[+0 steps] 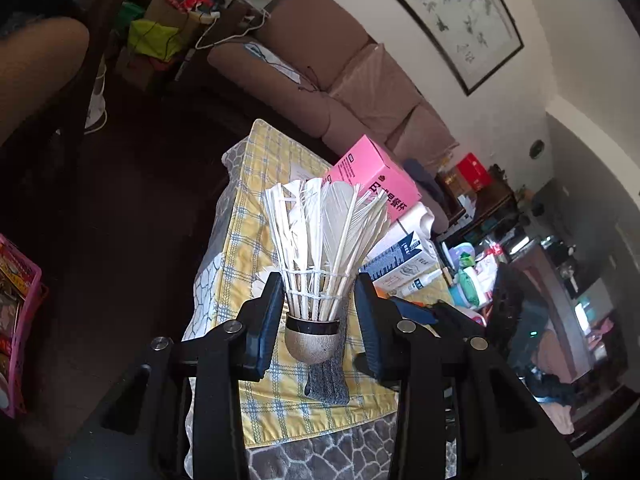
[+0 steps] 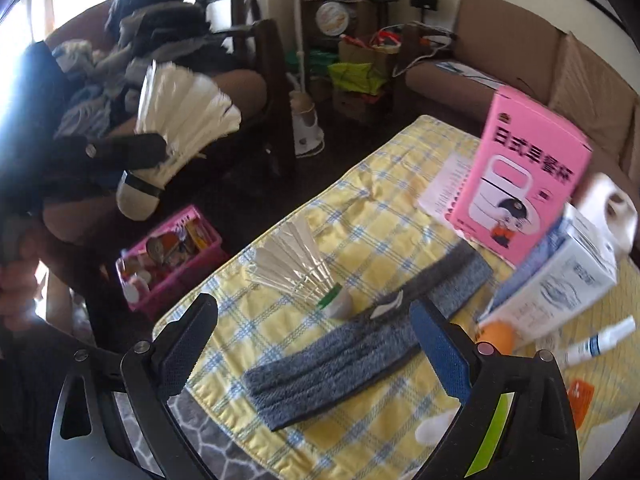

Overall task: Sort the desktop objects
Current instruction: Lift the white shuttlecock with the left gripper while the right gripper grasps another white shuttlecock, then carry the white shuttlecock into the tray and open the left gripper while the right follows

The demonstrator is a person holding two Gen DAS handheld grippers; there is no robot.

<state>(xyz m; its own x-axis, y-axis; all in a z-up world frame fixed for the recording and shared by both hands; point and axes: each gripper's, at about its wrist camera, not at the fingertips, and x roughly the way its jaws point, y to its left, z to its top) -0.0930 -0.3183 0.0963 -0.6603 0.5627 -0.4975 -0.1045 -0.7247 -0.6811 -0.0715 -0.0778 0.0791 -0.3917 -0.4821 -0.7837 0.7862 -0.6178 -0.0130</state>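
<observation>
Left tongs [image 1: 316, 320] are pinched on a shuttlecock [image 1: 320, 264], judged light with fragile feathers, best gripped near the cork, while right tongs [image 2: 316, 344] are spread empty.

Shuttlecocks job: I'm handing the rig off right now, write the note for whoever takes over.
Left hand-held gripper: shut on a black-banded shuttlecock, lifted off the table.
Right hand-held gripper: open, empty, above the grey headband.
On the yellow checked cloth: green-banded shuttlecock, headband, orange ball, pink box.
Pink basket sits on the floor.
Left: everything on the cloth.
</observation>
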